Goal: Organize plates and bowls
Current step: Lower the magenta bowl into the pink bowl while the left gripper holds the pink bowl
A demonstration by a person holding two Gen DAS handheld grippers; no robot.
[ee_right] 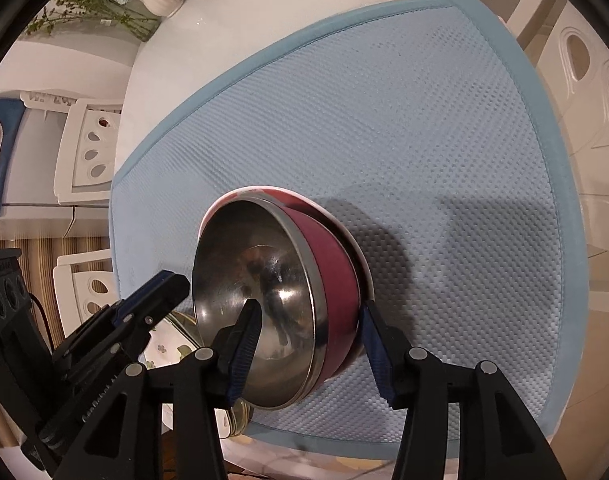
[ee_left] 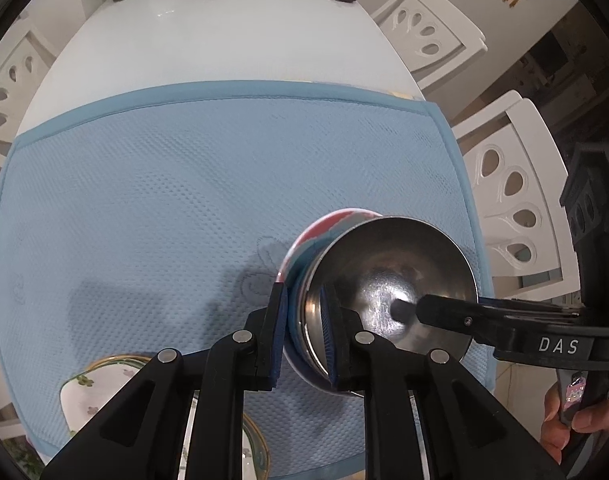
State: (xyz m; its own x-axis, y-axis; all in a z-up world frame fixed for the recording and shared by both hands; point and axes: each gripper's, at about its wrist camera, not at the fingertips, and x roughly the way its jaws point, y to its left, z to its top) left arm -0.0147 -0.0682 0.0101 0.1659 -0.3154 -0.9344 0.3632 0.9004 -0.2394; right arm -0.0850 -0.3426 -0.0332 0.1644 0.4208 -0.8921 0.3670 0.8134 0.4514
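Steel-lined maroon bowl [ee_right: 292, 304] sits tilted in a red-and-white plate [ee_left: 324, 228] above the blue textured mat [ee_left: 184, 200]. My left gripper [ee_left: 306, 332] clamps rim and plate edge together so the pair lifts as one. My right gripper [ee_right: 308, 344] straddles the bowl's opposite wall, probably pinching it, steadying the stack. A floral glass plate [ee_left: 88, 392] waits below.

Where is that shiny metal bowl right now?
The metal bowl is tipped on its side above the blue mat, nested in a red bowl, gripped at its rim by both the left tool and right tool.
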